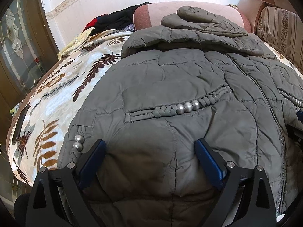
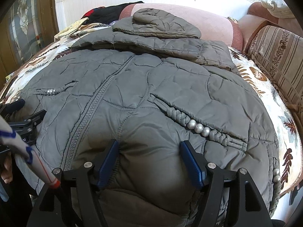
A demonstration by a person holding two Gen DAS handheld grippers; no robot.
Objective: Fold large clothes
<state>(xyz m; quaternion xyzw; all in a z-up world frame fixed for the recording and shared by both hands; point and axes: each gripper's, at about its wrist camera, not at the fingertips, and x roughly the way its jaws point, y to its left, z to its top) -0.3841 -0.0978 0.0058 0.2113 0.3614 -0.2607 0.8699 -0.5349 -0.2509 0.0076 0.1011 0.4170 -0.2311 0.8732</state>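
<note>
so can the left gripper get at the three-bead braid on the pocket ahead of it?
Probably yes. The left gripper is open over the grey jacket, and the three-bead braid lies just beyond its fingertips with only flat quilted fabric between. Nothing covers it.

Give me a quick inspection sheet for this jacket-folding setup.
Surface: leaf-print blanket over a bed.
Job's things: grey quilted jacket lying front up, zipped, hood at the far end.
Clutter: dark clothes pile at the far left.
Grippers: left hand-held gripper and right hand-held gripper both open, fingers on the jacket near its hem.
Cables: nothing seen.
Surroundings: striped cushion on the right, glass door on the left, white wall behind.
</note>
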